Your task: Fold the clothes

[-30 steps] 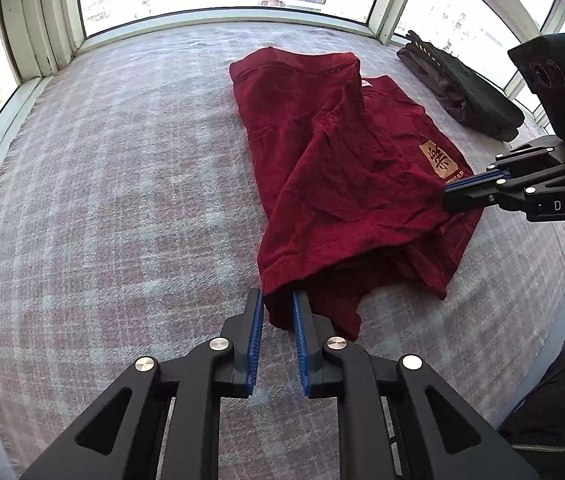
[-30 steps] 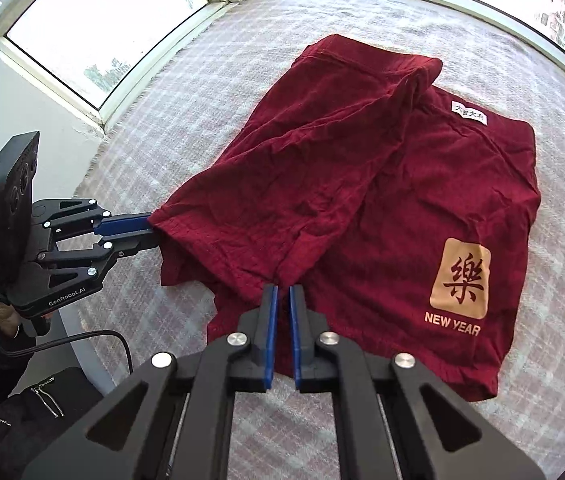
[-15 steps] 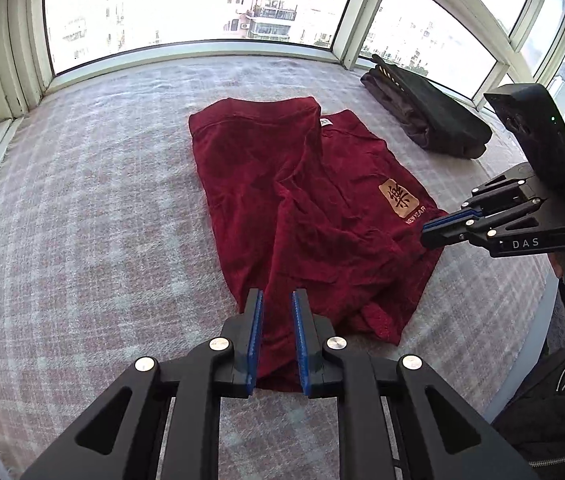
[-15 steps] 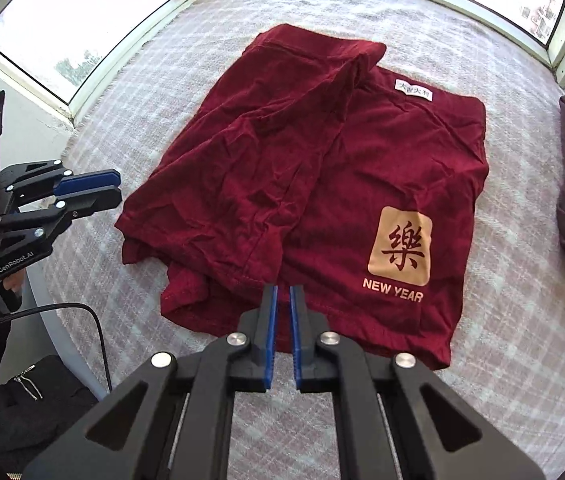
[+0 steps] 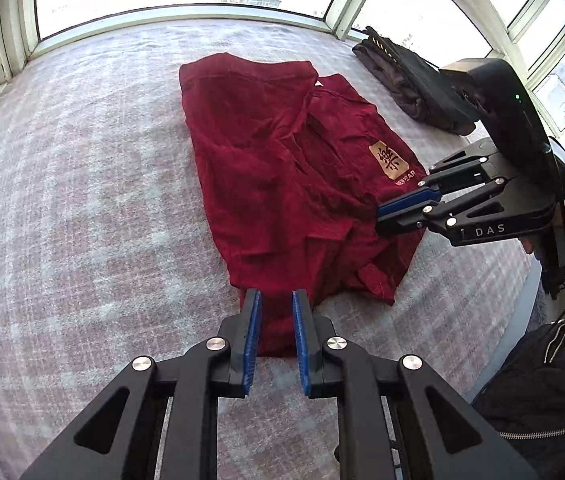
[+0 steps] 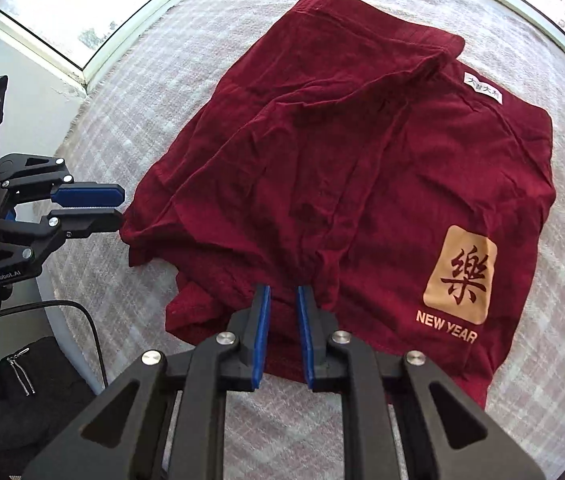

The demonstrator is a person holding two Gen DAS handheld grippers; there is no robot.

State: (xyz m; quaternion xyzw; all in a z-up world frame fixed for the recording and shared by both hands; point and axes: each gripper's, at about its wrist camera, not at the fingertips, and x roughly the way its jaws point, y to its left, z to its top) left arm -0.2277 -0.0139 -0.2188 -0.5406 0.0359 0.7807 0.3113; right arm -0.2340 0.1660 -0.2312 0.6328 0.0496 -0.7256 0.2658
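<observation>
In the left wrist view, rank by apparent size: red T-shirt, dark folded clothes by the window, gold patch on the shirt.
1. Red T-shirt, largest.
2. Dark folded clothes, farther away, so true size is unsure.
3. Gold patch, smallest.

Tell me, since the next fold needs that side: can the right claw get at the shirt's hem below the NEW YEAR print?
Probably yes. The right claw is open over the red shirt, and the hem beside it lies bare on the blanket; the left claw is on the far side.
</observation>
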